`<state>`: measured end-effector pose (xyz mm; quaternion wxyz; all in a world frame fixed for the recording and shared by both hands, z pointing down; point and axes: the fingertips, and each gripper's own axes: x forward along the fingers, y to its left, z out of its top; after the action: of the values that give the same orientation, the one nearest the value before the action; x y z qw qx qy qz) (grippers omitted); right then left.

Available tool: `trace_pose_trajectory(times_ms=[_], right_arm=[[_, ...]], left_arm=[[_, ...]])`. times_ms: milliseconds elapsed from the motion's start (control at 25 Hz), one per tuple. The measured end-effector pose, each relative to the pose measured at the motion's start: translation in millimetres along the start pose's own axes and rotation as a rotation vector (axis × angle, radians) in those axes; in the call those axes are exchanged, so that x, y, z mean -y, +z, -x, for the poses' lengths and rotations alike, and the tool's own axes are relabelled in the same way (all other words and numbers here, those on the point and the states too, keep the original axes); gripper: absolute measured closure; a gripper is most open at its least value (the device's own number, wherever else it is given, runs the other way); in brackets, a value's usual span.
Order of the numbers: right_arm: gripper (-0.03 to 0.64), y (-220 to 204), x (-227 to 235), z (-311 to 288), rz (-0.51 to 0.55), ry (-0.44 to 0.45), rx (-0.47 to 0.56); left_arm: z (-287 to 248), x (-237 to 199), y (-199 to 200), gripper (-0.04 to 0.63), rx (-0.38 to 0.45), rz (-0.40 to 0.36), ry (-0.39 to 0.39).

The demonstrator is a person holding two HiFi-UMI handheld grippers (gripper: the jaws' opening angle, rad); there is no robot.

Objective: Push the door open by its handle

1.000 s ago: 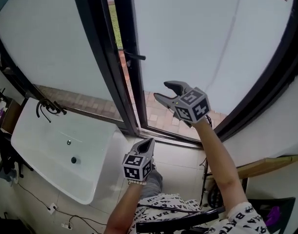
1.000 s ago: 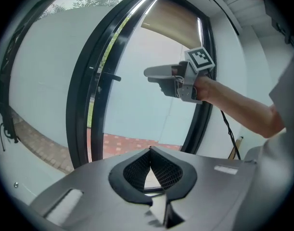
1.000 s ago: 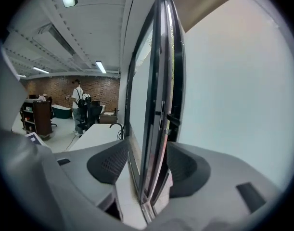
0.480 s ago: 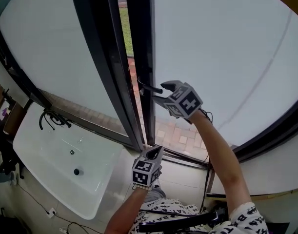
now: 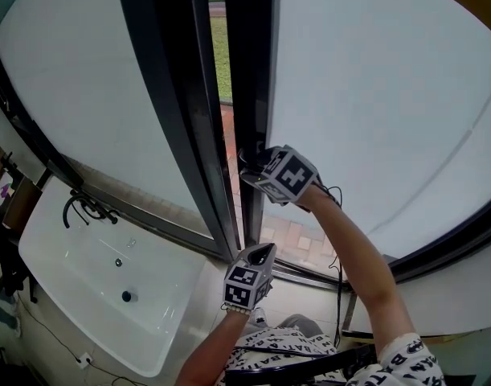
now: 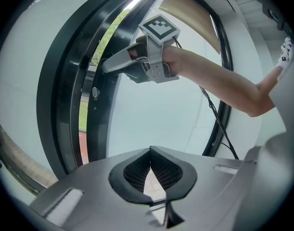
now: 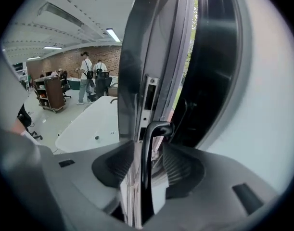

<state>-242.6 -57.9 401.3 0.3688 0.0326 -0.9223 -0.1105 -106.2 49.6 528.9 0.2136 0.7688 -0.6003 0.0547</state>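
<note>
Black door handle (image 7: 146, 167) stands between the parted fingers of the right gripper (image 5: 250, 168), at the door (image 5: 249, 71) edge. Left gripper (image 5: 263, 253) hangs below, fingers pressed together, holding nothing. White tub (image 5: 76, 296) lies lower left.

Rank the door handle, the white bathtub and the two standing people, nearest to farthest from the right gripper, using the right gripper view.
1. Door handle: between the right gripper's jaws.
2. White bathtub: lower left, past the frame.
3. Standing people: far back, left, by the brick wall.
</note>
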Motion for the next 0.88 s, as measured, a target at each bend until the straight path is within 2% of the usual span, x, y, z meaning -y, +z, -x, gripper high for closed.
trace_pose_trajectory(times_ms=[80,120,240,280,360,600,720,880], right_arm=[[0.448,-1.9,-3.7,-6.6,-0.008,0.013,-0.013],[0.496,-4.1,-7.2,-9.0,-0.004,0.016,-0.023],[0.508,-8.5,-9.9,-15.3,0.016,0.028,-0.052],[0.548,-8.5,-7.2,-16.5,0.019,0.034,-0.059],[0.566,-1.8,-5.2,-17.1,0.030,0.062,-0.053],[0.575,-0.6,7.2,-22.8,0.053,0.081,-0.014],[0.577,-4.7,15.3,-23.3,0.032,0.090,-0.014],[0.577,0.0,24.6,-22.6,0.001,0.061,-0.022]], left_arm=[[-3.7,-0.2,-1.0,0.611,-0.005,0.002,-0.013],[-4.7,1.1,-2.0,0.611,-0.004,0.002,-0.020],[-11.8,1.1,-2.4,0.611,-0.002,0.007,-0.035],[-14.9,-0.1,1.2,0.611,-0.001,0.011,-0.037],[-18.4,-4.0,10.8,0.611,0.000,0.019,-0.038],[-36.0,-16.4,13.4,0.611,-0.010,0.039,-0.026],[-43.4,-12.8,10.7,0.611,-0.010,0.047,-0.027],[-35.5,-15.0,8.4,0.611,-0.019,0.070,-0.005]])
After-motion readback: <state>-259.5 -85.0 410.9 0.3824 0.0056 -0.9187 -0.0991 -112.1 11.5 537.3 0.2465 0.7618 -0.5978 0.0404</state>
